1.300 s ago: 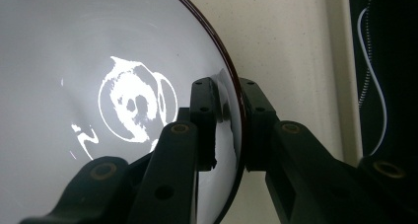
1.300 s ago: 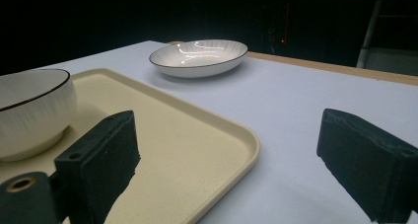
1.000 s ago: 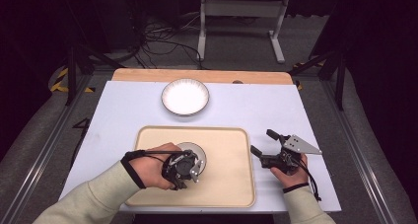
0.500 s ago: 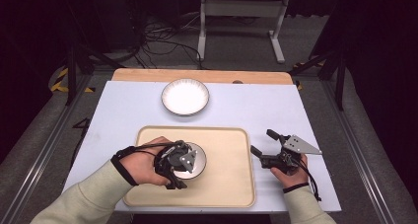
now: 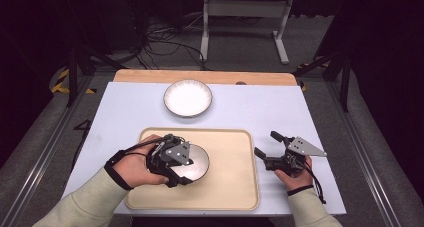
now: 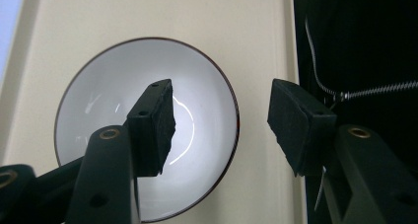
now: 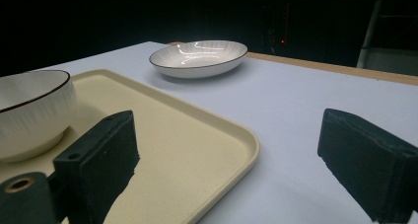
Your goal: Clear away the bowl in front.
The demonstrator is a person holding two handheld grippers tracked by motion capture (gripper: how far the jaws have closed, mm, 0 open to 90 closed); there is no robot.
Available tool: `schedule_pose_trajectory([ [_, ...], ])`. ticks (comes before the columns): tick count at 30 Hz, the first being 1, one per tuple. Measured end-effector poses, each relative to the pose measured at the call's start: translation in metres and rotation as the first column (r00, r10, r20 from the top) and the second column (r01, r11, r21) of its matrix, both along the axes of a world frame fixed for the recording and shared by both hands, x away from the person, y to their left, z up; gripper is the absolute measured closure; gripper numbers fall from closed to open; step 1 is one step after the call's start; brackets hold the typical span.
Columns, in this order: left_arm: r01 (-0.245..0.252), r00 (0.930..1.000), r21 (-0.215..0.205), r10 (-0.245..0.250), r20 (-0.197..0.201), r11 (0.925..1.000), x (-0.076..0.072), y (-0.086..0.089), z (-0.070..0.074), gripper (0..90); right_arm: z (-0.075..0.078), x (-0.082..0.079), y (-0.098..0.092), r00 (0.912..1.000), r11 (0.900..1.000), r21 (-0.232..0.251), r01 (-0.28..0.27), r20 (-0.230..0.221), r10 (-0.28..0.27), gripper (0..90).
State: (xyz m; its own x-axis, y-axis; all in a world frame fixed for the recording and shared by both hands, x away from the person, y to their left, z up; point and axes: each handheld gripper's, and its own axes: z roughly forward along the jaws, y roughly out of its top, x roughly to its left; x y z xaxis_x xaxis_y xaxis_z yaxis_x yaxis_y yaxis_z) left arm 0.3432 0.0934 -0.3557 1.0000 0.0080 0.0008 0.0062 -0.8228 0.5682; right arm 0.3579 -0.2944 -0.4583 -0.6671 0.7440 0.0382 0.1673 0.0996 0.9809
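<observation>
A white bowl with a dark rim [image 5: 199,162] [image 6: 98,100] [image 7: 29,110] stands on the left half of a beige tray [image 5: 230,182] [image 6: 148,17] [image 7: 197,130]. My left gripper [image 5: 176,168] [image 6: 222,93] hangs just above the bowl's near rim and points down. Its jaws have just been opening and stand apart, one over the bowl's inside and one outside the rim, with neither pad pressing on the bowl. My right gripper [image 5: 266,143] [image 7: 227,120] rests open on the table just right of the tray, with nothing between its jaws.
A white ribbed plate [image 5: 188,98] [image 7: 198,56] sits on the pale table [image 5: 260,107] beyond the tray. A wooden strip [image 5: 200,77] runs along the far edge. Dark floor, cables and a stand's legs lie beyond it.
The left gripper's jaws have opened off the bowl's rim and the hand has lifted and drawn a little to the left. The bowl stays on the tray. The right gripper has kept still.
</observation>
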Motion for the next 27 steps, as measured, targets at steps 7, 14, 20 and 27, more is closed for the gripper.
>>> schedule_pose_trajectory([
  [7, -0.083, 0.9966, -0.090, 0.082, -0.014, 0.9925, 0.003, 0.015, -0.005, 44.3, 0.000, 0.000, 0.000, 1.0000, 1.000, 0.000, 0.000, 0.000, 0.000, 8.5],
  [14, -0.163, 0.9864, -0.201, 0.163, -0.017, 0.9659, 0.001, 0.033, -0.009, 45.5, 0.000, 0.000, 0.000, 1.0000, 1.000, -0.002, -0.002, -0.001, 0.002, 8.5],
  [20, -0.229, 0.9728, -0.265, 0.230, -0.026, 0.9368, 0.000, 0.050, -0.013, 44.1, 0.000, 0.000, 0.000, 1.0000, 1.000, 0.000, -0.002, -0.002, 0.002, 8.5],
  [27, -0.290, 0.9535, -0.379, 0.299, -0.036, 0.8788, -0.006, 0.071, -0.019, 43.2, 0.000, 0.000, 0.000, 1.0000, 1.000, 0.001, -0.003, -0.001, 0.003, 8.4],
])
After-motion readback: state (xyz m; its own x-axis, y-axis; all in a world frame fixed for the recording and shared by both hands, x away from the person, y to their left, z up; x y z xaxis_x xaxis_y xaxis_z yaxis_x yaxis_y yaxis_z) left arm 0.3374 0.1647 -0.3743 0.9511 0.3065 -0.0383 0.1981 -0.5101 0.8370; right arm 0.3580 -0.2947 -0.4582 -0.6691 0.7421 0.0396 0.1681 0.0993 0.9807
